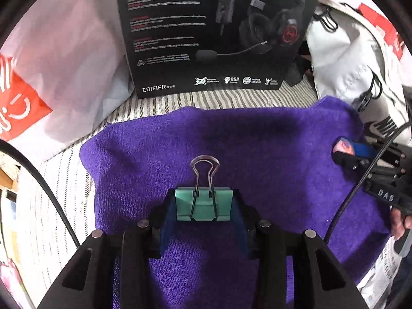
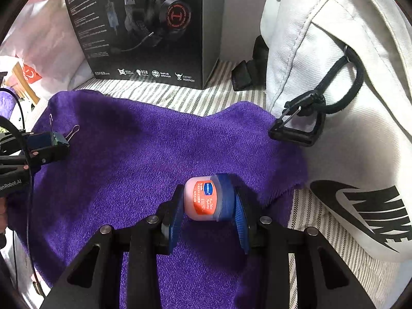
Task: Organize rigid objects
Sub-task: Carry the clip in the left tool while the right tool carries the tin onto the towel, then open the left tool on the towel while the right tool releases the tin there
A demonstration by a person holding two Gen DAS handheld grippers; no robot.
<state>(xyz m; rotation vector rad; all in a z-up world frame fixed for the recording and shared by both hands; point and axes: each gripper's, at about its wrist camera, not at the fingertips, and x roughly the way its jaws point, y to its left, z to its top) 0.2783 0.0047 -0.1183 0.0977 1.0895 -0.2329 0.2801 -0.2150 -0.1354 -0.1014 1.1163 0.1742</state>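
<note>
Left gripper [image 1: 204, 207]: you have it clamped on the clip [image 1: 204, 204], blue pads pressing the green body from both sides. In the right wrist view it comes in at 9 o'clock [image 2: 55, 141].
Clip: a green binder clip, held crosswise between the pads; its wire handle loops forward toward 12 o'clock. It sits above the towel [image 1: 257, 139]; you cannot tell from these views whether it touches the cloth.
Right gripper [image 2: 209, 206]: you have it closed on the jar [image 2: 206, 197]. In the left wrist view it enters at 3 o'clock [image 1: 346, 152].
Jar: a small pink tub with a blue lid and an orange label, lying on its side between the pads, lid toward 3 o'clock. The left pad presses its base, the right pad its lid.
Towel: purple, spread under both grippers and filling the middle of each view, its far edge rumpled.
Sheet [image 2: 164, 95]: striped grey and white, showing beyond the towel at 12 o'clock and again at 4 o'clock in the right wrist view.
Box [image 1: 206, 33]: a black headset box standing upright past the towel at 12 o'clock, marked EDIFIER.
Bag [image 2: 334, 82]: white with a black Nike logo, at 2 to 4 o'clock in the right wrist view, its black strap clip resting at the towel's right edge.
Plastic bag [image 1: 59, 61]: white with a red patch, at 10 o'clock in the left wrist view, just left of the box.
Hand [image 1: 399, 224]: your fingers show at 4 o'clock in the left wrist view, behind the right gripper.
</note>
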